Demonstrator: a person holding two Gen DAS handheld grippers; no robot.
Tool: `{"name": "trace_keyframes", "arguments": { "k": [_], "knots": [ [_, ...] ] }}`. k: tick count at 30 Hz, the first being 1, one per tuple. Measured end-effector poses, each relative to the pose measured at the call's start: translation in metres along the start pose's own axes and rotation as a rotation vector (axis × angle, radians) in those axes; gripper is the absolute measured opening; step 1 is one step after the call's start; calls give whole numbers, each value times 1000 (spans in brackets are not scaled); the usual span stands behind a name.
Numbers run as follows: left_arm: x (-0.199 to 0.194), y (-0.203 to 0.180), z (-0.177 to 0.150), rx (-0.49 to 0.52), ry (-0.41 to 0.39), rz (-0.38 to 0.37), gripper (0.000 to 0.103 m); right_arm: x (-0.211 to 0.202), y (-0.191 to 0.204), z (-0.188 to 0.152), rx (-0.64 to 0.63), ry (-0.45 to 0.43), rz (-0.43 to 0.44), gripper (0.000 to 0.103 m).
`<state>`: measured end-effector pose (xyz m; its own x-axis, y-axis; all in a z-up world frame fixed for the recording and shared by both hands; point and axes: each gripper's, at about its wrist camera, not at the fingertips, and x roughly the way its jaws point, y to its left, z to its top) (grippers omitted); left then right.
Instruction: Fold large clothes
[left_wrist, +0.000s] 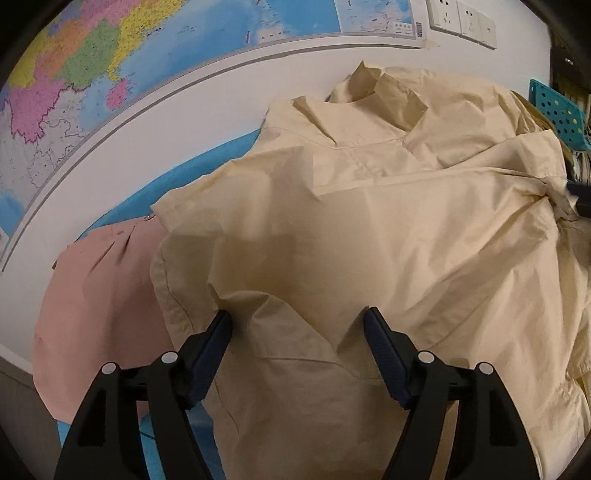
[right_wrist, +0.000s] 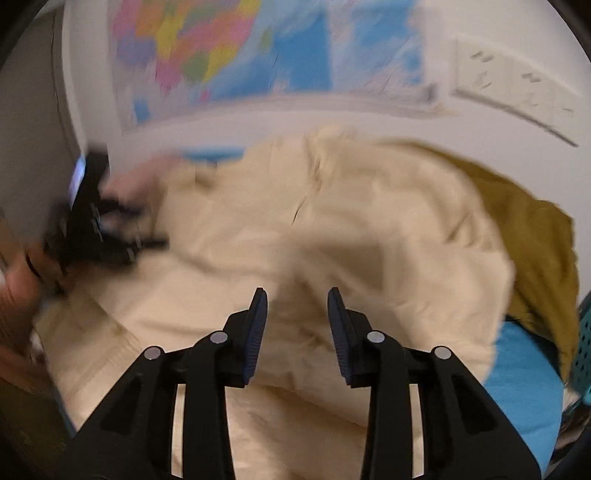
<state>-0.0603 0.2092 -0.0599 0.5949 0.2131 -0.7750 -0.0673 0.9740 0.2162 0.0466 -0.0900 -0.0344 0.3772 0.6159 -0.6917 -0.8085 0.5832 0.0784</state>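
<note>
- A cream shirt (left_wrist: 388, 229) is seen spread in loose folds over a blue-covered bench (left_wrist: 207, 166), its collar (left_wrist: 373, 88) raised at the far end toward the wall.
- The left tongs (left_wrist: 297, 325) are held released, the jaws standing wide apart just above the near part of the shirt; cloth is seen between the two dark blue pads (left_wrist: 212, 343), but no pressing on it is shown.
- A pink garment (left_wrist: 99, 295) is seen lying to the left of the shirt, partly tucked under its edge.
- In the right wrist view, which is blurred, the right tongs (right_wrist: 297, 295) are likewise seen released, the jaws parted above the shirt (right_wrist: 332, 221) with nothing pinched between them.
- The left tongs (right_wrist: 147, 229) and the hand (right_wrist: 18, 288) carrying them are seen at the left edge of that view.
- An olive-yellow garment (right_wrist: 532, 236) is seen at the right of the shirt, partly covered by it.
- A coloured map (left_wrist: 110, 62) and wall sockets (left_wrist: 461, 20) are seen on the white wall behind the bench, and a teal perforated basket (left_wrist: 557, 110) at the right.
</note>
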Motion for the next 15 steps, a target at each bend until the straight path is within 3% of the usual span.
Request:
{"name": "trace_keyframes", "arguments": {
  "k": [3, 10, 15],
  "knots": [
    [-4, 0, -1, -8, -17, 21, 73, 29, -16, -9, 69, 70, 15, 30],
    [-34, -6, -10, -4, -98, 20, 77, -5, -14, -17, 93, 0, 24, 36],
    [-40, -13, -22, 12, -100, 6, 77, -27, -1, -29, 92, -40, 80, 40]
  ]
}}
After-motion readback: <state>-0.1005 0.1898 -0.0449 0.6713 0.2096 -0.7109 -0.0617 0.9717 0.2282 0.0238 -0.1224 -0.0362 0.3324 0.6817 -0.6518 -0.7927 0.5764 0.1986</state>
